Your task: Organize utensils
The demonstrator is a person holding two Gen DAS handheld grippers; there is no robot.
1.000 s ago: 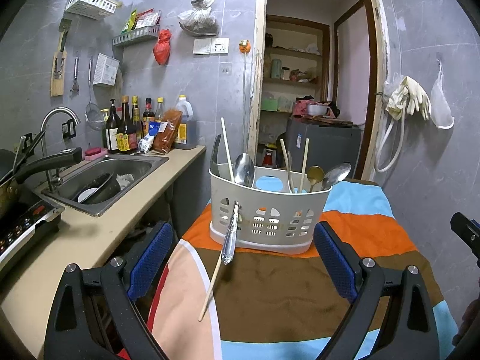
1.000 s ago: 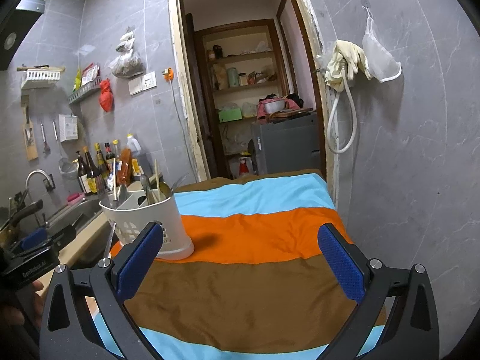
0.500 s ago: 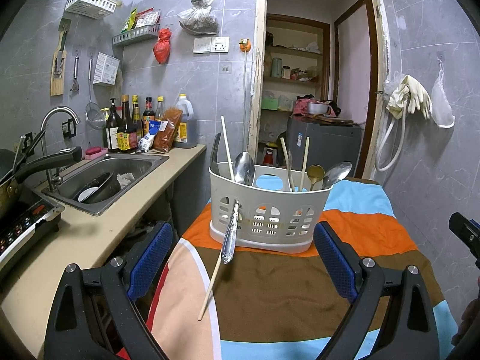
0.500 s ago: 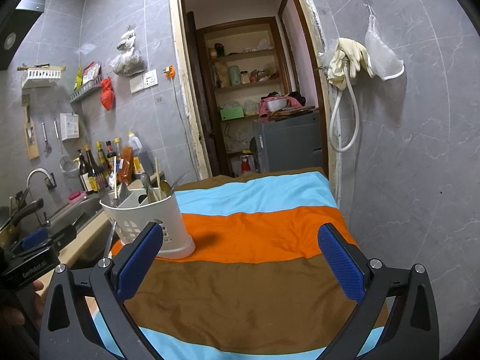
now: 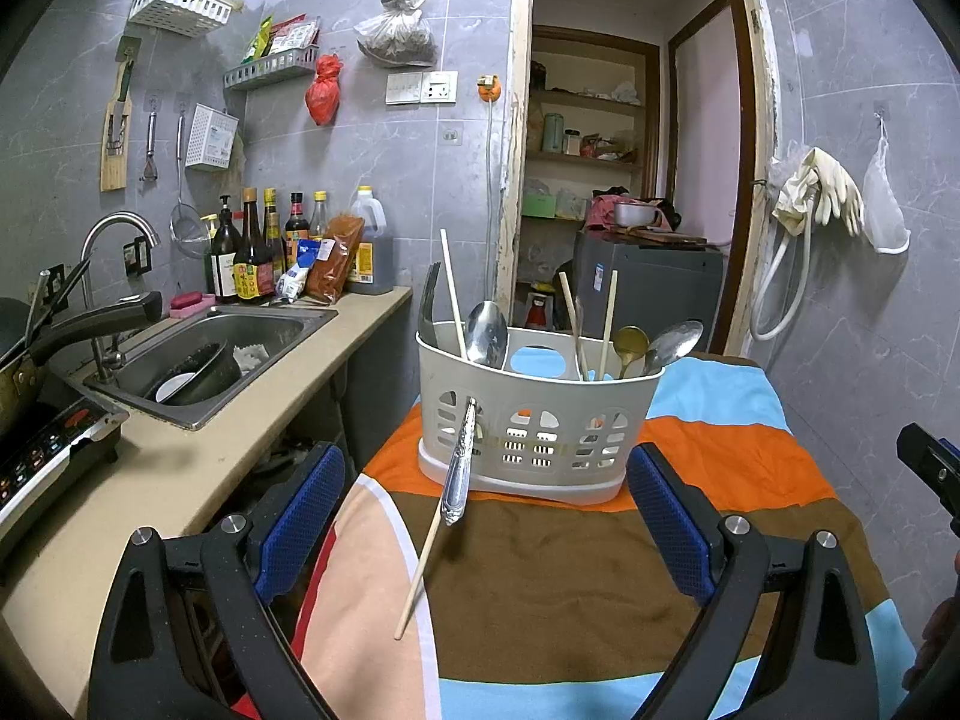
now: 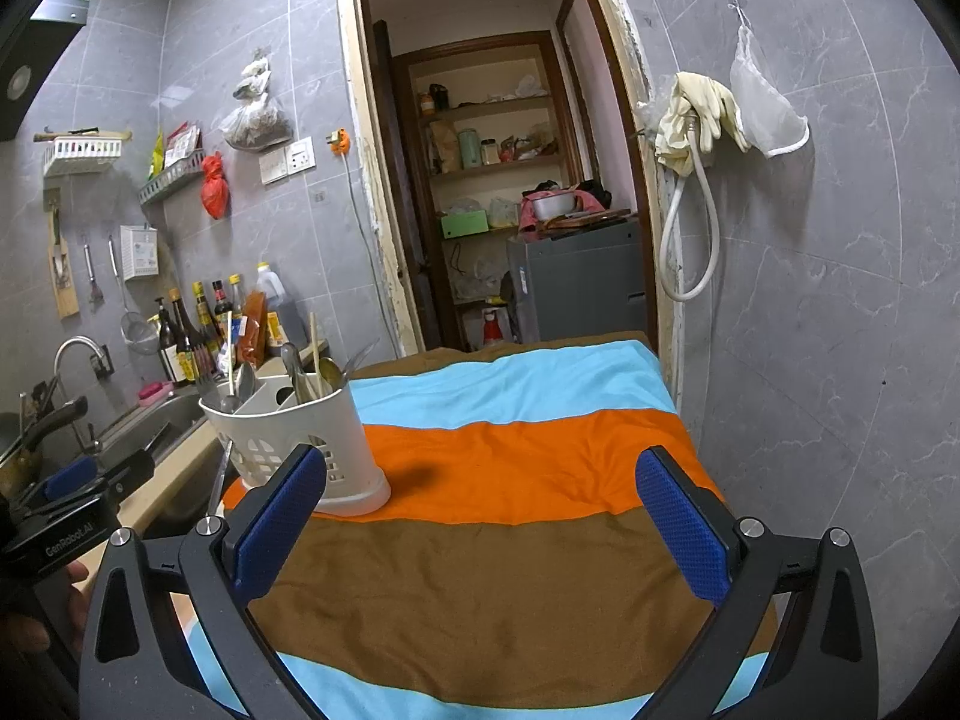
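A white plastic utensil caddy stands on a striped cloth. Spoons, chopsticks and a dark utensil stand in its compartments. A metal handle and a chopstick stick out through the caddy's front slots and slant down toward me. My left gripper is open just in front of the caddy, nothing between its blue pads. My right gripper is open over bare cloth, with the caddy to its left.
A counter with a steel sink, sauce bottles and a pan handle runs along the left. A doorway opens behind the table. The grey tiled wall with hanging gloves stands close on the right.
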